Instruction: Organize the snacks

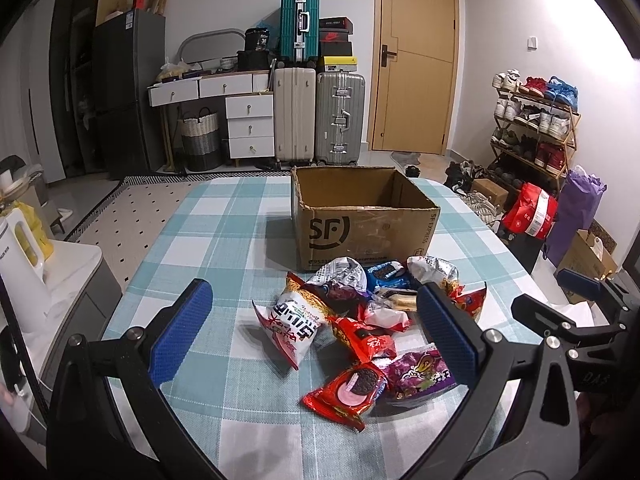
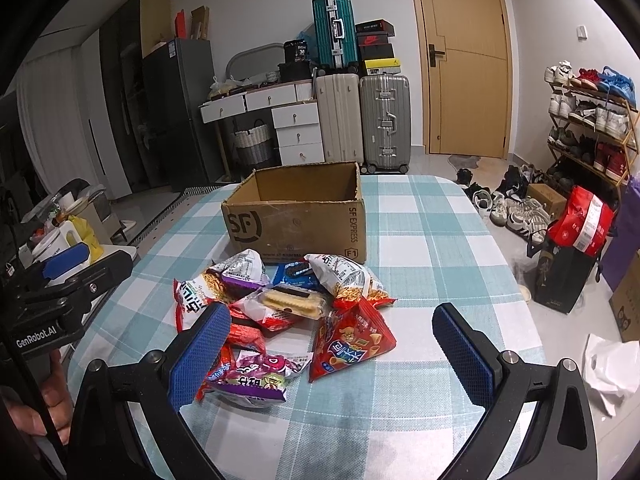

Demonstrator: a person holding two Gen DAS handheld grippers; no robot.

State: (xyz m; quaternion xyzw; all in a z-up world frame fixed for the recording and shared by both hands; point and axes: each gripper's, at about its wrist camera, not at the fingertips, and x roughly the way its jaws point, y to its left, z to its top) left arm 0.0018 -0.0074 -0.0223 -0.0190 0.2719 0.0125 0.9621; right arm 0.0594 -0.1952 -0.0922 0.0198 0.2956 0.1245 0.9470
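Note:
A heap of snack packets (image 1: pixel 360 320) (image 2: pixel 280 308) lies on the checked tablecloth (image 1: pixel 224 216) (image 2: pixel 420 240), just in front of an open cardboard box (image 1: pixel 360 216) (image 2: pixel 296 216) marked SF. Nothing shows inside the box. My left gripper (image 1: pixel 316 312) hangs open over the heap's near left side, above a white noodle packet (image 1: pixel 292 328), holding nothing. My right gripper (image 2: pixel 332 336) is open too, above a red triangular chip bag (image 2: pixel 352 344) at the heap's near right. The right gripper (image 1: pixel 580 300) also shows at the right of the left wrist view, the left gripper (image 2: pixel 68 264) at the left of the right wrist view.
A counter with a white jug (image 1: pixel 20 256) stands left of the table. Suitcases (image 1: pixel 316 112), a white drawer unit (image 1: pixel 244 124) and a door (image 1: pixel 416 56) line the far wall. A shoe rack (image 2: pixel 592 124), bags (image 2: pixel 576 248) and loose shoes fill the floor to the right.

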